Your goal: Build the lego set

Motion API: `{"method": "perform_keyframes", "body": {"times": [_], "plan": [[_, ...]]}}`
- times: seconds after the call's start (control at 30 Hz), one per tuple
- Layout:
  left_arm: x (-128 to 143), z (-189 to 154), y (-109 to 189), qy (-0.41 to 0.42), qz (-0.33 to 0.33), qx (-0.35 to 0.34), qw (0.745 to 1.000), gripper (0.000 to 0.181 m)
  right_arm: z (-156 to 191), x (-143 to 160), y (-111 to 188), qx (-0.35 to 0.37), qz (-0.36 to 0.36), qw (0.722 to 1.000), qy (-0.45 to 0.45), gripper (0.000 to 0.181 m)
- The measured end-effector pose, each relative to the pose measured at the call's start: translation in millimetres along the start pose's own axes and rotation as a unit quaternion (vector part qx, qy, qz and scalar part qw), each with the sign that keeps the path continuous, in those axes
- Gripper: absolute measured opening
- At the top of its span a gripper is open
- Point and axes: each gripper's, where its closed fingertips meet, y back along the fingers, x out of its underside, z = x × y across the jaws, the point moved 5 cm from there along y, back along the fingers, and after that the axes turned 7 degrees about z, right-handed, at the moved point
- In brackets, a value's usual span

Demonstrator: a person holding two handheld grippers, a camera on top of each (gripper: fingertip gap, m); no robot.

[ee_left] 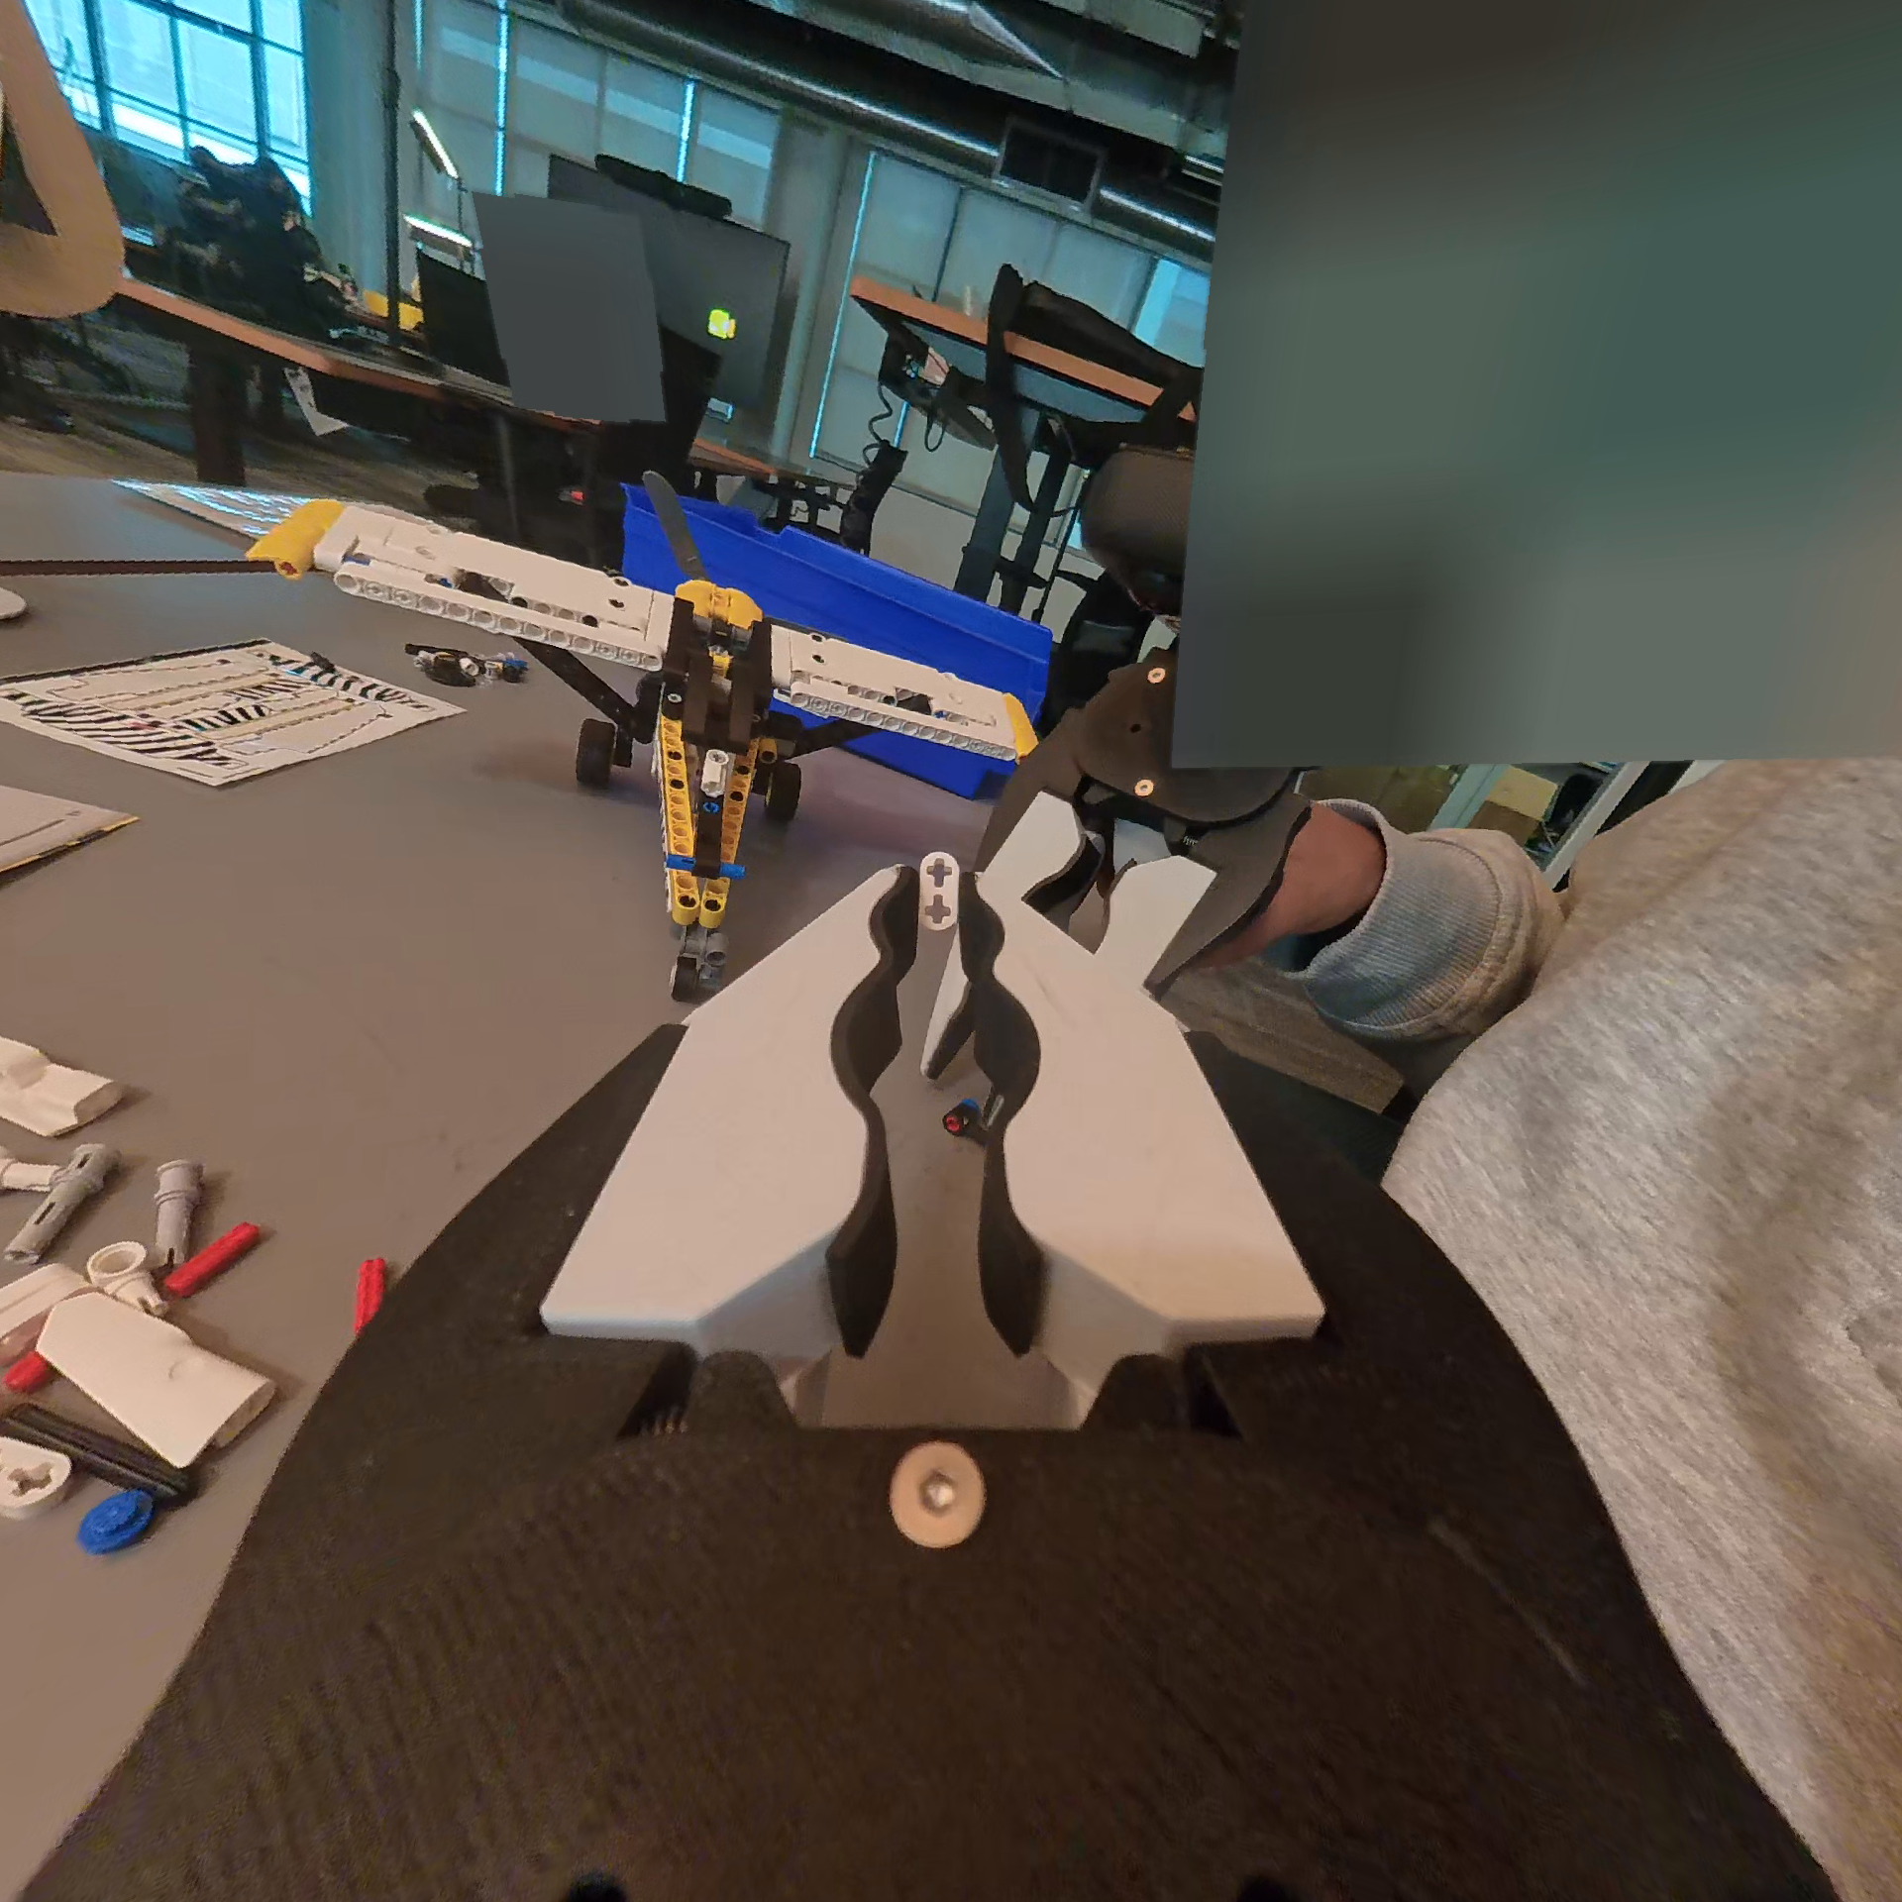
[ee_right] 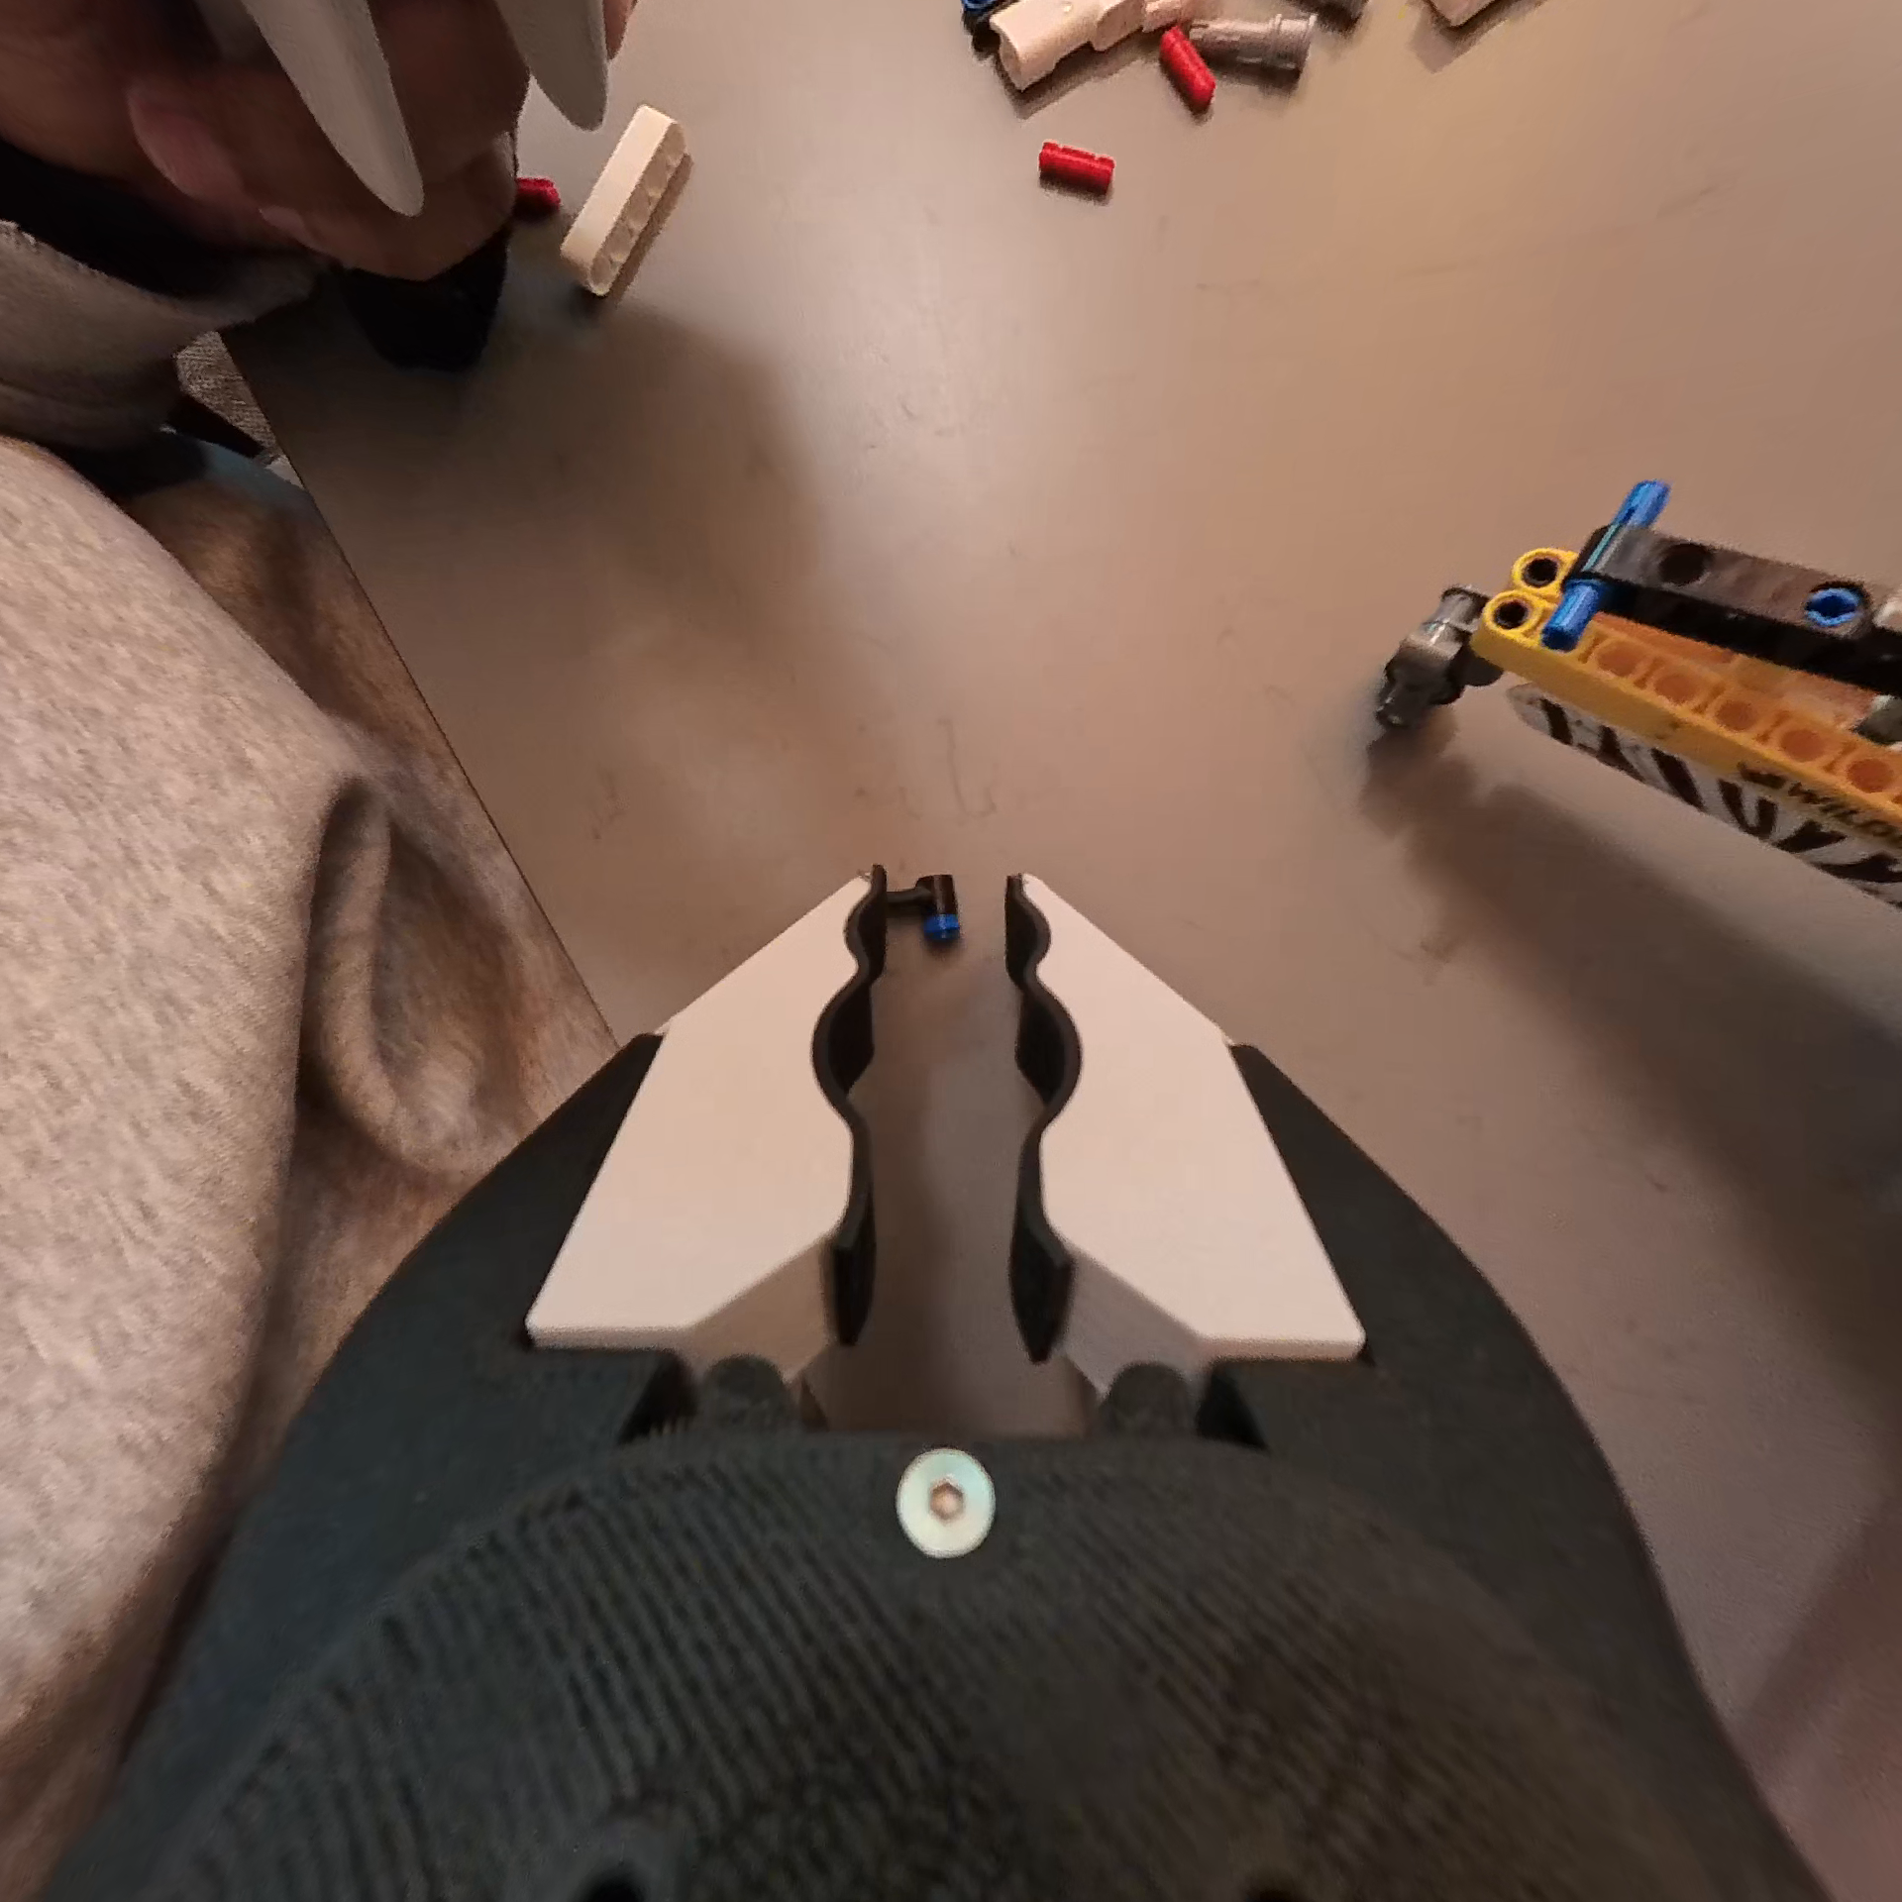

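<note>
My left gripper (ee_left: 940, 883) is shut on a short white beam (ee_left: 939, 890), whose end with cross holes sticks out past the fingertips; the beam also shows in the right wrist view (ee_right: 628, 201). My right gripper (ee_right: 942, 885) is open and low over the grey table. A small black pin piece with a blue end (ee_right: 931, 911) lies between its tips, against the left pad; it also shows in the left wrist view (ee_left: 962, 1117). The yellow, black and white plane model (ee_left: 710, 700) stands mid-table, its tail (ee_right: 1688, 659) to the right of my right gripper.
Loose white, grey, red and blue parts (ee_left: 154, 1338) lie at the left, and more at the far side (ee_right: 1132, 41). A sticker sheet (ee_left: 226, 705) and a blue bin (ee_left: 844, 628) sit near the plane. The person's grey sleeve (ee_right: 154, 926) covers the table edge. Spacing between my two grippers at the tips: around 12 cm.
</note>
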Motion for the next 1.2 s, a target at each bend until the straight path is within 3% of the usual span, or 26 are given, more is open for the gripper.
{"method": "perform_keyframes", "body": {"times": [0.2, 0.5, 0.73, 0.83, 0.97, 1.2], "plan": [[0.2, 0.2, -0.5, 0.002, 0.002, 0.002, 1.0, 0.005, -3.0, 3.3, -4.2, -0.019, 0.012, 1.0, -0.018, 0.021], [0.2, 0.7, -0.4, 0.006, 0.001, 0.004, 1.0, 0.005, 2.5, 4.5, -4.6, -0.053, 0.011, 0.998, -0.043, 0.006], [1.8, 5.0, -2.2, 0.029, 0.009, 0.0, 1.0, 0.005, -3.5, -8.0, 11.3, -0.061, -0.118, 0.988, -0.083, 0.006], [14.6, 15.3, -13.7, 0.086, 0.083, -0.023, 0.993, 0.005, -9.3, -13.1, 23.1, -0.052, -0.181, 0.977, -0.098, 0.006], [43.7, 28.8, -28.7, 0.107, 0.242, -0.085, 0.961, 0.005, -13.1, -17.6, 32.2, -0.037, -0.244, 0.964, -0.1, 0.006], [55.9, 33.1, -37.2, 0.106, 0.303, -0.102, 0.942, 0.005, -8.4, -16.1, 24.7, -0.015, -0.264, 0.96, -0.089, 0.006]]}}
